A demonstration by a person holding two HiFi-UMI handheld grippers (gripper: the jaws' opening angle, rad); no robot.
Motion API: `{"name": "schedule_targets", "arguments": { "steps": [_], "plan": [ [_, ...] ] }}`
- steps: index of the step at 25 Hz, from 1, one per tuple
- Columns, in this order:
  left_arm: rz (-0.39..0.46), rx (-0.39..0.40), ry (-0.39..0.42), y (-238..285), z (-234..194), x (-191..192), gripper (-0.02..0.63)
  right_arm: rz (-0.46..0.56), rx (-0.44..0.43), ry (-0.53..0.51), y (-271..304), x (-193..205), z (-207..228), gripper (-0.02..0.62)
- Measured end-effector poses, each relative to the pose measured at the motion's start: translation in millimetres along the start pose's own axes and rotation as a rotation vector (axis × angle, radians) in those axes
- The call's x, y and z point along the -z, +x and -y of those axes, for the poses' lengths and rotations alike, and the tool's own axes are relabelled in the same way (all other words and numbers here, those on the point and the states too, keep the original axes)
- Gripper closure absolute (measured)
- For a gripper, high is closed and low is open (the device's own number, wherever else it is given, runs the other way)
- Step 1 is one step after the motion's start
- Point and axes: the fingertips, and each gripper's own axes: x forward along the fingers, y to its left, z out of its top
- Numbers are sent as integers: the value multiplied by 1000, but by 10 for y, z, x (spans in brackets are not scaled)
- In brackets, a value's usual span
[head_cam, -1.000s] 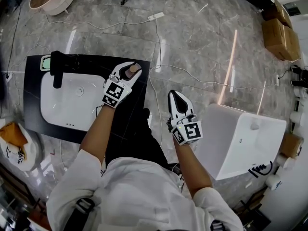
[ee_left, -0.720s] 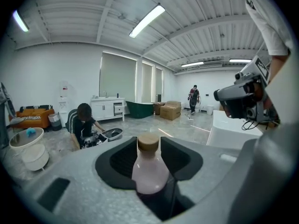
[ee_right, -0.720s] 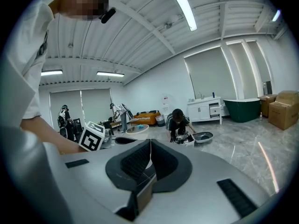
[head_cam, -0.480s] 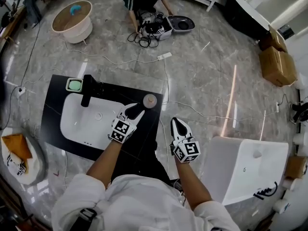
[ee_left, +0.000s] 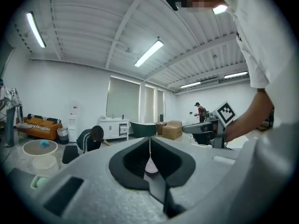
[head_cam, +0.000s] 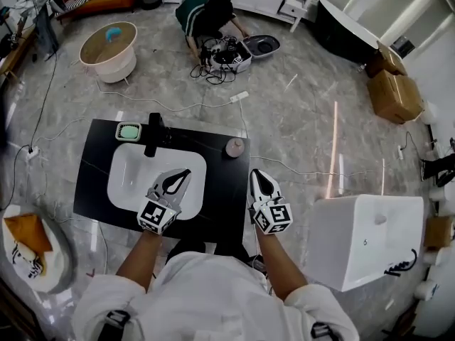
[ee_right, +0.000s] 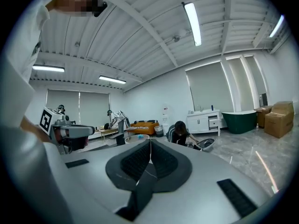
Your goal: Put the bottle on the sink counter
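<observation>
The bottle (head_cam: 234,148), small with a brownish-pink top, stands upright and alone on the right rear corner of the black sink counter (head_cam: 96,172). My left gripper (head_cam: 185,172) hangs over the front of the white basin (head_cam: 135,169), well short of the bottle. Its jaws have just been closing and now meet with nothing between them (ee_left: 150,143). A small pale pink shape shows beyond their tips; I cannot tell what it is. My right gripper (head_cam: 254,174) is off the counter's right edge, its jaws closed and empty (ee_right: 150,146).
A black faucet (head_cam: 152,133) and a green soap dish (head_cam: 129,131) sit at the counter's back. A white boxy basin unit (head_cam: 362,240) stands at right. On the floor lie cables, a round beige tub (head_cam: 108,48), cardboard boxes (head_cam: 394,91) and gear beside a crouching person (head_cam: 206,11).
My left gripper let go of the bottle, drew back toward me over the basin and shut. The bottle stays standing on the counter. The right gripper shifted a little; the view widened.
</observation>
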Motion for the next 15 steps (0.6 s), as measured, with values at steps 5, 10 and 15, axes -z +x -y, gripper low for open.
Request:
{"name": "schedule_targets", "arguments": {
  "steps": [5, 10, 15],
  "plan": [
    [64, 27, 40, -334, 26, -289, 588, 6, -8, -26, -207, -93, -380, 580],
    [105, 18, 61, -612, 171, -572, 588, 44, -20, -43, -379, -313, -529, 580],
    [86, -21, 53, -910, 453, -625, 588, 124, -57, -95, -752, -574, -723, 580]
  ]
}}
